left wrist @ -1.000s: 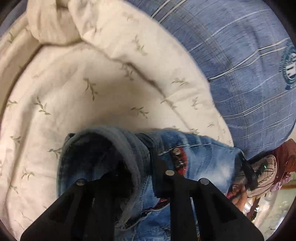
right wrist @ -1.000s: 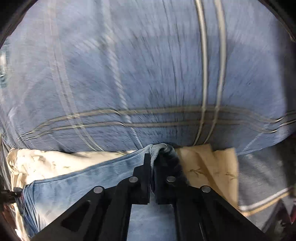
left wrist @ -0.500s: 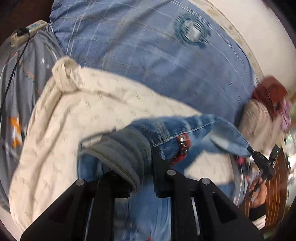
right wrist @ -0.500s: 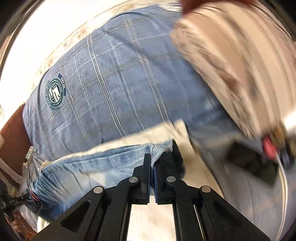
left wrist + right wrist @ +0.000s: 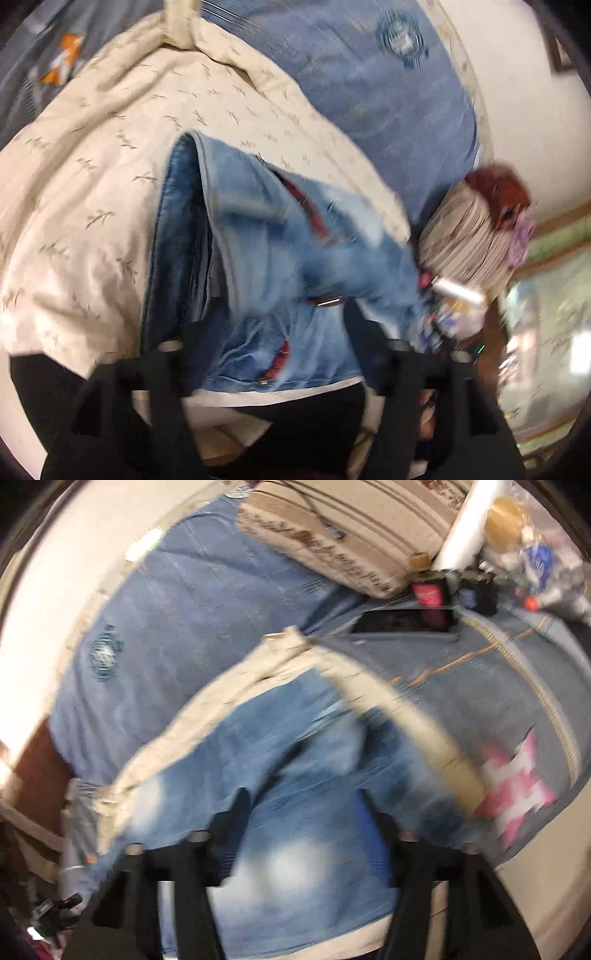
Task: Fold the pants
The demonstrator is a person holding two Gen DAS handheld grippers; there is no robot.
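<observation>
Left gripper point(image 5: 275, 332) has its two fingers spread wide with nothing pinched between them, and the jeans point(image 5: 258, 258) lie just ahead of and between the tips, spread out on the cream quilt with the little leaf print point(image 5: 92, 166). On the left side of the pants there's a darker denim fold standing up a bit, and further right the fabric gets paler, with a red strip along a seam. Past the quilt sits the blue plaid bedspread point(image 5: 369, 92) and, far right, a stack of folded striped fabric point(image 5: 465, 240).

Right gripper point(image 5: 301, 808) is also spread apart, holding nothing, with the denim point(image 5: 295, 775) filling the space between and beyond its fingers; the cream quilt edge point(image 5: 406, 716) runs diagonally to the right of it. Everything's pretty motion-blurred, so fine details are mush.

Compared with half a second ago: both grippers were pressed together on bunched denim and the pants were lifted off the bed. Now both have let go and the jeans are down on the quilt.
</observation>
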